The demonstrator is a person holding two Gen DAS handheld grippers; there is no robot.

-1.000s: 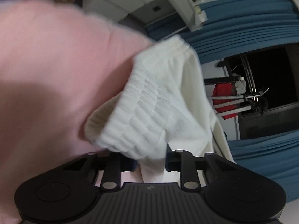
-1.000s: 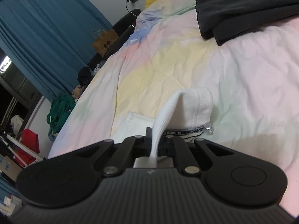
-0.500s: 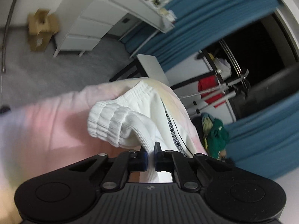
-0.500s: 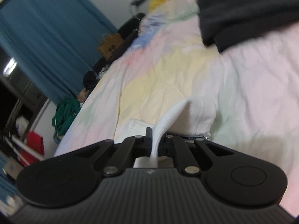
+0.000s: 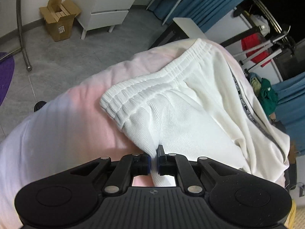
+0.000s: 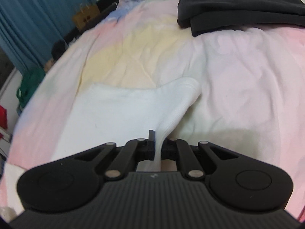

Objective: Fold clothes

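White sweatpants (image 5: pixel 190 103) with a ribbed elastic waistband and a dark side stripe lie on a pastel bedspread (image 5: pixel 57 129). My left gripper (image 5: pixel 154 157) is shut on a pinch of the white fabric just below the waistband. In the right wrist view the same white sweatpants (image 6: pixel 118 110) spread flat to the left, and my right gripper (image 6: pixel 157 148) is shut on a raised fold of them. A folded black garment (image 6: pixel 238 5) rests at the far right of the bedspread (image 6: pixel 238 80).
Past the bed's edge are grey floor, a cardboard box (image 5: pixel 59 19), a white drawer unit (image 5: pixel 110 5), blue curtains (image 5: pixel 200 2) and a clothes rack with a red item (image 5: pixel 255 47). A green heap (image 5: pixel 266 95) lies by the bed.
The left gripper closed on the white fabric and rose back from the bed, bringing the floor and drawers into view. The right gripper kept its grip; the pants now lie spread flatter.
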